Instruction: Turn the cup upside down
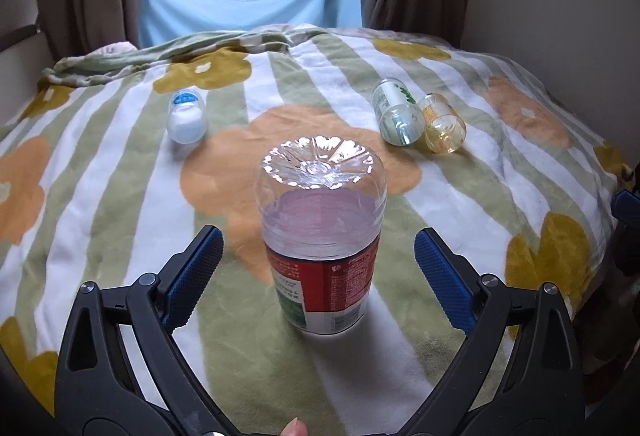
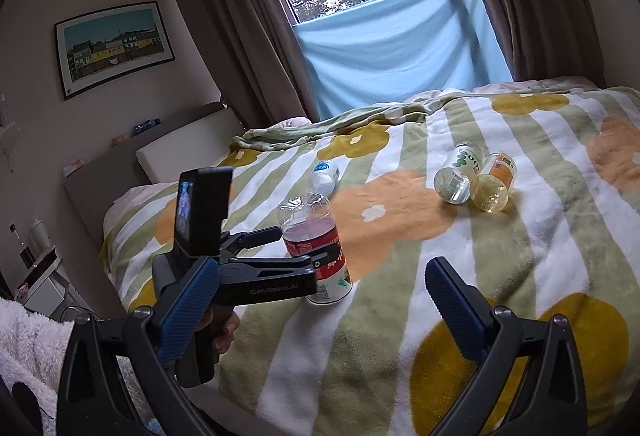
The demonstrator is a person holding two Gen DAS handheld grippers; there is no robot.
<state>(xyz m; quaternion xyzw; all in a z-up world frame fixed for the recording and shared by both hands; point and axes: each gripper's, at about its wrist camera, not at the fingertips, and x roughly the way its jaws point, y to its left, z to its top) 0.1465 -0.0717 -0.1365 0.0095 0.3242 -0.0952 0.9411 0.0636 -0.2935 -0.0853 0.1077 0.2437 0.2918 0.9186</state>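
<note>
Cup (image 1: 320,236) stands base-up, axis vertical, near the blanket's (image 1: 480,196) front edge, dead ahead between the spread jaws of the nearer left gripper (image 1: 318,272); right gripper (image 2: 320,320) spread, empty.

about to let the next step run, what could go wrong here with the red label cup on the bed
1. The red-label cup stands upside down on a soft blanket, so a nudge could tip it.
2. The left gripper straddles it with jaws open; pulling back off-centre could clip it.
3. If it falls, it might roll toward the green-label cup and orange-label cup lying behind.
</note>
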